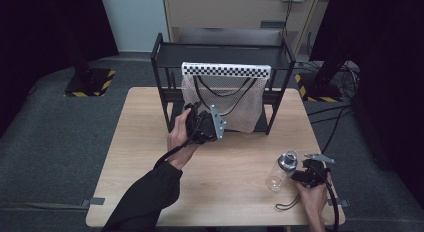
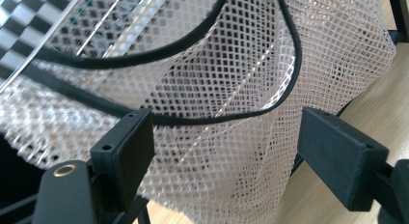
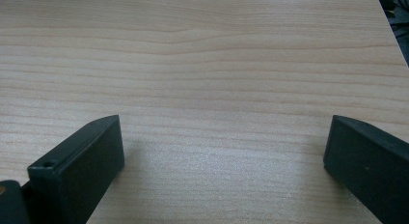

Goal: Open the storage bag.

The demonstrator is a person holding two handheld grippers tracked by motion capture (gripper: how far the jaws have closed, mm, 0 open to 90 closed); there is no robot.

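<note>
- A pale mesh bag hangs by its black handles from the front of a black rack at the far side of the table; a checkered strip runs along the rack's top edge above the bag.
- The left tongs sit just in front of the bag's lower left part, pointed at it, and are by far the nearer pair to it.
- In the left gripper view, the left tongs stand wide open, with mesh bag fabric sagging into the gap and a black handle loop crossing between the jaws at the level of their tips.
- One end of that handle loop runs just past the left jaw's tip; whether it touches the pad I cannot tell, and nothing is pinched.
- The loop's long run lies crosswise to the tongs, so closing should catch handle and mesh together if the tongs push a little deeper.
- The right tongs rest well away from the bag, at the table's near right corner, just beside a clear bottle with a dark cap.
- In the right gripper view, the right tongs are spread wide over bare table, holding nothing.
</note>
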